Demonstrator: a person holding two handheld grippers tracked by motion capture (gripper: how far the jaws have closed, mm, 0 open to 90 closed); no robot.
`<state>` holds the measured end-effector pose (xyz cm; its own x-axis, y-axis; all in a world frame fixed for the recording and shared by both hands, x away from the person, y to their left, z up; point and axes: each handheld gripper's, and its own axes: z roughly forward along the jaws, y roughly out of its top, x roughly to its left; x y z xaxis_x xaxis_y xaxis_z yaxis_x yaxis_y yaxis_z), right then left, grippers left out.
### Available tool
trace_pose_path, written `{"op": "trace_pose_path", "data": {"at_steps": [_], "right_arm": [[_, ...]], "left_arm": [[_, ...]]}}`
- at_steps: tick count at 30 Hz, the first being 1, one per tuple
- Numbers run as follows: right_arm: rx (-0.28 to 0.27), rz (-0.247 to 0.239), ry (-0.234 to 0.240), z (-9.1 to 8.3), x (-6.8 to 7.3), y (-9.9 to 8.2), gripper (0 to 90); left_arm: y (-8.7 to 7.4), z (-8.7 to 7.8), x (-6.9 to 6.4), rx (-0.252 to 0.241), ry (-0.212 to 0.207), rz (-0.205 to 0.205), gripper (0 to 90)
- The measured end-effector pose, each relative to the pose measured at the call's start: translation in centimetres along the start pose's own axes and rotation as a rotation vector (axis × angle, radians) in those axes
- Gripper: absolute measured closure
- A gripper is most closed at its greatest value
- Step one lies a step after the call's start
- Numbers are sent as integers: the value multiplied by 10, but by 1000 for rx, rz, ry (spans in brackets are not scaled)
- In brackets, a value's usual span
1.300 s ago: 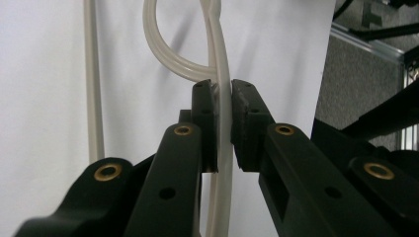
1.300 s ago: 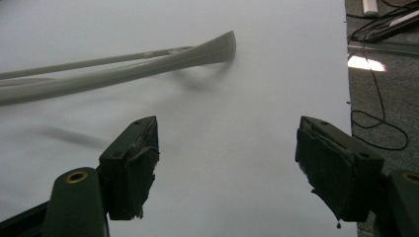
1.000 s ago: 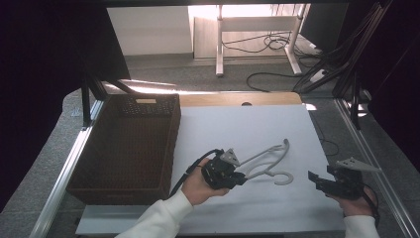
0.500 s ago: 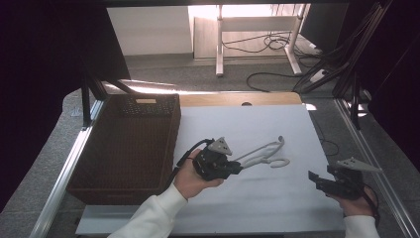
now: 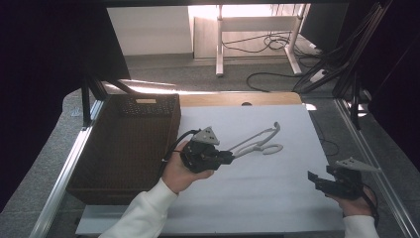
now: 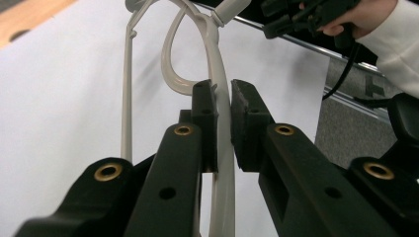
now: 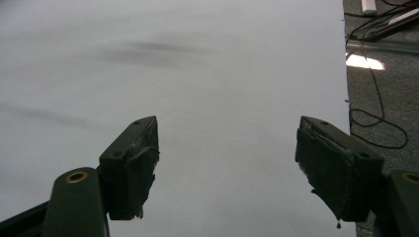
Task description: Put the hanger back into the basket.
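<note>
1. Hanger (image 5: pixel 257 143): pale plastic, over the middle of the white table (image 5: pixel 277 198), with one end clamped in the left gripper (image 5: pixel 229 157) and the hook end pointing far and right.
2. Left gripper view: the hanger's bar (image 6: pixel 222 163) runs up between the two black jaws, which are pressed close on it from both sides; the hook loop (image 6: pixel 173 64) curves off beyond the jaw tips.
3. Whether the hanger's far end touches the table or hangs just above it cannot be told; a soft shadow lies under it in the high view.
4. Left hand (image 5: pixel 181 171) grips the gripper's body, with a white sleeve (image 5: pixel 143 213) coming in from the near edge.
5. Right gripper (image 5: pixel 313 177): near the table's near right corner, well apart from the hanger, held in the right hand (image 5: pixel 354 204). In the right gripper view its jaws stand wide apart with nothing between them, above bare white tabletop (image 7: pixel 197 74).
6. Basket (image 5: pixel 124 144): dark wicker, at the table's left side, just left of the left hand.
7. Floor (image 5: pixel 208 74) beyond the table is grey, with cables (image 5: pixel 267 44) and a white desk leg (image 5: pixel 219 39).
</note>
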<state>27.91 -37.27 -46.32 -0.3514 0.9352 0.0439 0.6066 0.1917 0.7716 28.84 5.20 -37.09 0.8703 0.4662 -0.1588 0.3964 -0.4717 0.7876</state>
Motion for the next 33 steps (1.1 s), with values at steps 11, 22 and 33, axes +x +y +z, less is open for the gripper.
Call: {"op": "trace_pose_path", "data": {"at_steps": [11,22,33], "right_arm": [[-12,-5,-6,0,1,0,259],[-24,5,-21,-1,0,1,259],[-23,-1,-20,-1,1,1,260]], "left_arm": [[-2,-29,10,-47,39,-13,821],[-5,-68,26,-94,98,-36,821],[-16,-102,39,-155,151,-74,821]]}}
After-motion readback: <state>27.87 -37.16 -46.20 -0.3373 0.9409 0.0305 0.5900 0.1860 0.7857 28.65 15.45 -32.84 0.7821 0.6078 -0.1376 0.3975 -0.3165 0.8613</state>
